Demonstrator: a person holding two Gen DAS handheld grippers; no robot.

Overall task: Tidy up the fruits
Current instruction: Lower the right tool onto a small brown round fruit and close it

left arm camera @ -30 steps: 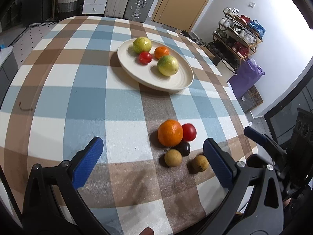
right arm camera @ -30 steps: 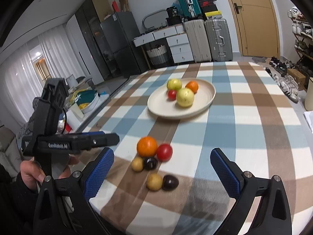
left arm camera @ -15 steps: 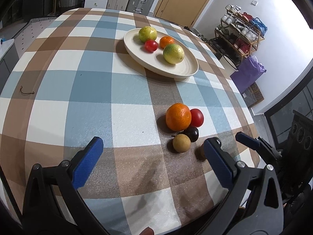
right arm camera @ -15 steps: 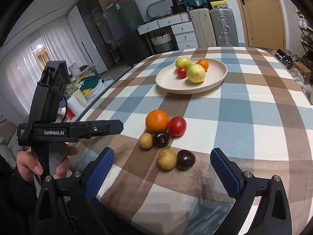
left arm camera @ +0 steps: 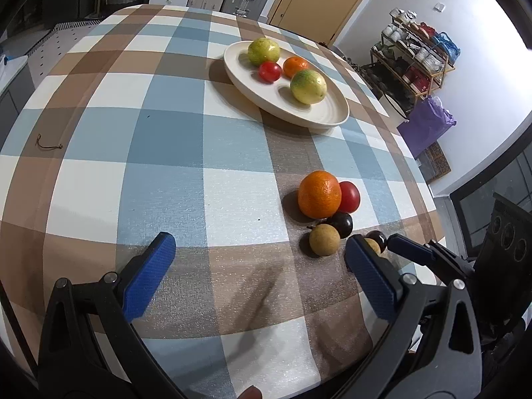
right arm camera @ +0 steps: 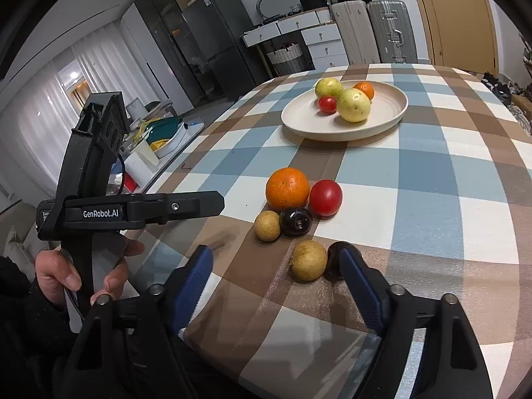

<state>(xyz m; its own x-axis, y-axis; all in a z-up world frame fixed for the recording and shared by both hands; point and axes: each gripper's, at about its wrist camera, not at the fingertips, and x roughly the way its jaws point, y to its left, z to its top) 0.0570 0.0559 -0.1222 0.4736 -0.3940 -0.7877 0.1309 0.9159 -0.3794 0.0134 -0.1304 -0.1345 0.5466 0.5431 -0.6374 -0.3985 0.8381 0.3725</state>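
Loose fruit lies near the checked table's front edge: an orange, a red tomato, a dark plum and a tan fruit. Closer in lie a second tan fruit and a dark fruit. My right gripper is low over the cloth and its jaws are closing. The second tan fruit sits between the fingertips by the right finger, untouched. My left gripper stands open and empty, left of the cluster. The cream plate holds several fruits.
A hand holds the left gripper's black body off the table's left edge. The table's front edge is close below both grippers. Suitcases, drawers and a shoe rack stand beyond the table.
Both grippers have sunk closer to the loose fruit. The right gripper's fingers have drawn inward, and its right finger now stands in front of the near dark fruit.
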